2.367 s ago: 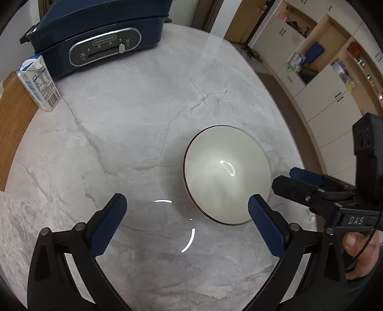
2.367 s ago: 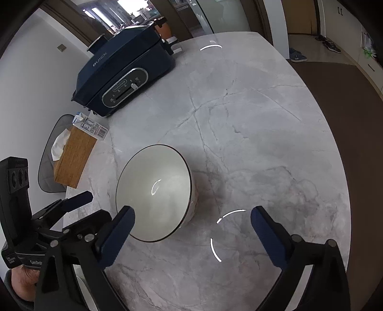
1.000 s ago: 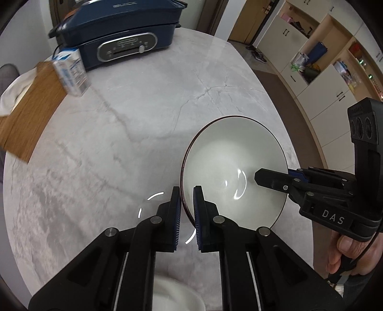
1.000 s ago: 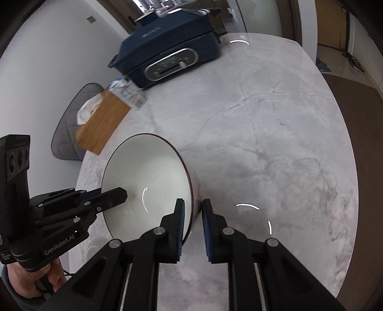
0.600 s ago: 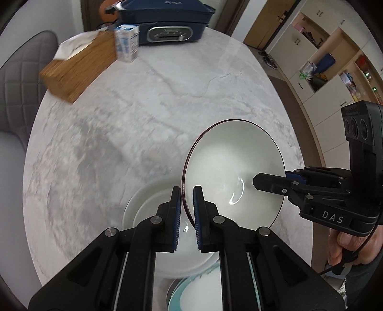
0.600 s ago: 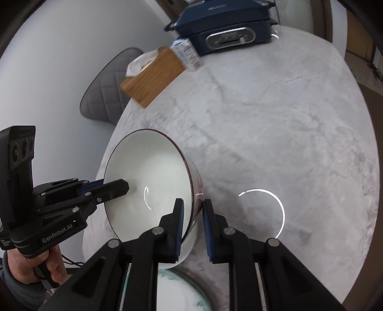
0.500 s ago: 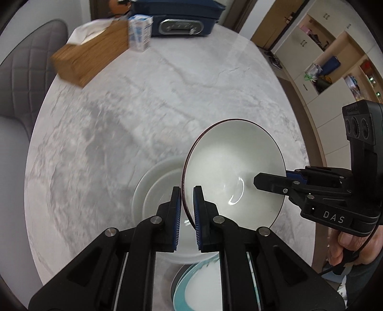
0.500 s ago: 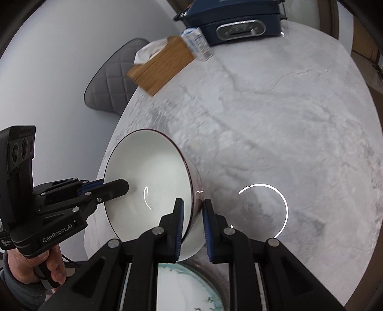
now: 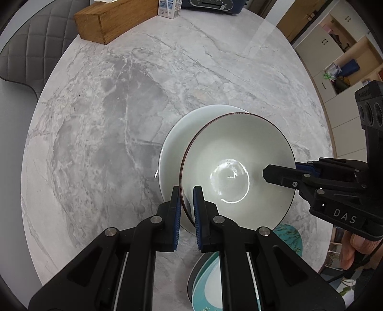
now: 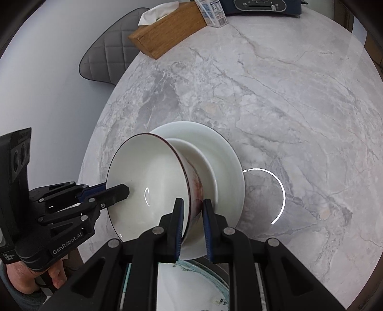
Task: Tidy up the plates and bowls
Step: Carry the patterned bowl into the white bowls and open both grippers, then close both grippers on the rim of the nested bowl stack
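A white bowl with a dark red rim (image 9: 237, 165) (image 10: 148, 181) hangs just over a white plate (image 9: 174, 143) (image 10: 222, 153) that carries a smaller white dish (image 10: 205, 162). My left gripper (image 9: 186, 203) is shut on the bowl's near-left rim, and it shows in the right wrist view at the bowl's left edge (image 10: 119, 190). My right gripper (image 10: 192, 215) is shut on the opposite rim, one finger inside and one outside, and appears at the right (image 9: 270, 173) in the left wrist view. Whether the bowl touches the dish beneath is hidden.
A teal-rimmed plate stack (image 9: 210, 282) (image 10: 191, 284) lies at the table's near edge. On the far side of the marble table (image 9: 119, 100) stand a wooden tissue box (image 9: 112, 16) (image 10: 167, 31), a milk carton (image 9: 168, 7) and a dark blue cooker (image 10: 261, 6). A grey chair (image 10: 105, 55) stands beyond the left edge.
Both grippers carried the bowl toward the near side of the table and slightly down; it now hangs over the white plate, which sat left of it half a second ago.
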### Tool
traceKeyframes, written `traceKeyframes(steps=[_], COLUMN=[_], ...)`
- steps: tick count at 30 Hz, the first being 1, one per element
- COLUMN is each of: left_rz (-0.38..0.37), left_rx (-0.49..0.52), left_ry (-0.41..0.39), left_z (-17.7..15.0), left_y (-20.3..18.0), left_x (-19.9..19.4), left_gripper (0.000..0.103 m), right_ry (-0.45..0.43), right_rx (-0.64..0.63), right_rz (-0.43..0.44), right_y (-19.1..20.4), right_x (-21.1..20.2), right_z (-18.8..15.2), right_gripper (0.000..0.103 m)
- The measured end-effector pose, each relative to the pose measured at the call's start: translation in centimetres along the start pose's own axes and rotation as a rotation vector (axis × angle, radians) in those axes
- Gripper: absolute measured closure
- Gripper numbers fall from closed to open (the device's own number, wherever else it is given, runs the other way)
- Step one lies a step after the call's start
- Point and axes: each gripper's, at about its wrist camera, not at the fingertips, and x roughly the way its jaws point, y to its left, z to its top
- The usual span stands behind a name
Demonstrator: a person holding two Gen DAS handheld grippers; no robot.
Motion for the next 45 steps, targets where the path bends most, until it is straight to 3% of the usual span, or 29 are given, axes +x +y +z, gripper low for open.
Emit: traceKeyframes(steps=[11,14,15,16,18,20,27,32,36,39,42,45], left_rz=[0.048,0.038,0.038,0.046,0.045,0.039,0.028,0.007,-0.009,-0.047,-0.066,-0.085], left_rx=[0.014,-0.005,-0.011,-0.012,-0.026,-0.036,-0.051,-0.085,-0.096,-0.100,-0.075,-0.080], left_ry=[-0.045,-0.082,-0.088,-0.086,-0.096,-0.097,-0.105,-0.125,-0.137,-0.169,-0.175,-0.165], left_z=[0.3,0.5,0.6,0.7,0.8,0.8,0.8,0.7,0.7,0.2,-0.5,-1.2], left_y=[-0.1,0.4,0.6,0.7,1.1,1.3,1.6,2.4,2.7,3.2,4.0,5.3], left_x=[0.5,0.0,-0.1,0.0,-0.1,-0.1,0.1,0.1,-0.4,-1.7,-2.4,-2.3], left_gripper=[0.092,0.088,0.080,0.066,0.050,0.050,0.050,0.048,0.047,0.046,0.038,0.038], right_ry=[-0.003,-0.005,-0.007,-0.009,-0.013,-0.022,-0.029,-0.070,-0.073,-0.124,-0.204,-0.200], right_rx=[-0.061,-0.070,-0.075,-0.082,-0.091,-0.110,-0.132,-0.167,-0.155,-0.131,-0.080,-0.016], right_rz=[-0.066,-0.069,-0.074,-0.086,-0.104,-0.121,-0.174,-0.250,-0.217,-0.146,-0.061,-0.012], right_y=[0.9,1.2,1.4,1.6,2.1,2.7,3.6,4.8,4.5,4.0,1.5,-2.3], right_x=[0.1,0.1,0.1,0.1,0.0,0.0,0.2,-0.4,-0.8,-2.9,-5.8,-6.4], right_z=[0.7,0.6,0.5,0.4,0.2,0.0,0.0,-0.2,0.1,0.2,0.1,0.0], right_gripper=[0.084,0.076,0.075,0.073,0.065,0.057,0.052,0.035,0.032,0.032,0.026,0.026])
